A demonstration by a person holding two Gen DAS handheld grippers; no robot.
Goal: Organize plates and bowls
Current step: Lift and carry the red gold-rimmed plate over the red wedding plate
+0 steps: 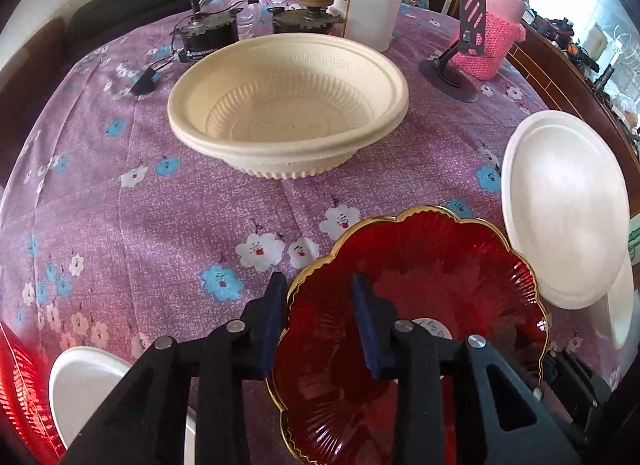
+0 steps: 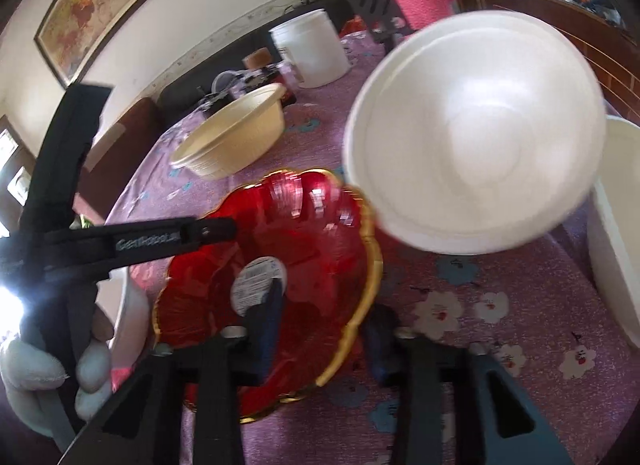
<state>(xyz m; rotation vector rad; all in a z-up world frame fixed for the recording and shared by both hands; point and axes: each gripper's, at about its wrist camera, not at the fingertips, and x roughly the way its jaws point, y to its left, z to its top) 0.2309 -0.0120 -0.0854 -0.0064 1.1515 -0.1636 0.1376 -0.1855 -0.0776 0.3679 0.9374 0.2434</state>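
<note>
**Item:** red glass plate (image 1: 440, 285), scalloped, gold-edged, ribbed, with a paper label (image 1: 432, 327) at its centre.
- Location: near edge of the table, on the purple floral tablecloth (image 1: 140, 205), just in front of both grippers. Flat or slightly raised: cannot tell.
- Handling: likely rigid, fairly heavy, slick and breakable. Best taken at the rim, pads across the wall between two scallops. Firm grip advisable, with no knocks against neighbouring ware.

**Left gripper** (image 1: 318, 285): jaws well apart, straddling the plate's left rim, one finger outside and one over the inside. Pads not seen to press on the glass.

**Right gripper** (image 2: 324, 305): jaws likewise wide apart, astride the opposite rim of the same plate (image 2: 320, 245). No firm hold visible.

**Item:** white foam bowl (image 1: 564, 209), tipped up on edge at the right, touching or overlapping the red plate's far rim. Means of support not visible.
- Handling: probably very light and easily dented, so gentle pressure only. Another white foam piece (image 1: 622, 305) just behind it.

**Item:** beige ribbed disposable bowl (image 1: 288, 105), upright and empty, mid-table, well apart from the plate.
- Handling: probably light and slightly flexible. Thick rolled rim suitable for a pinch.

**Item:** small white bowl (image 1: 80, 385), near left, partly hidden under the left gripper.
</note>
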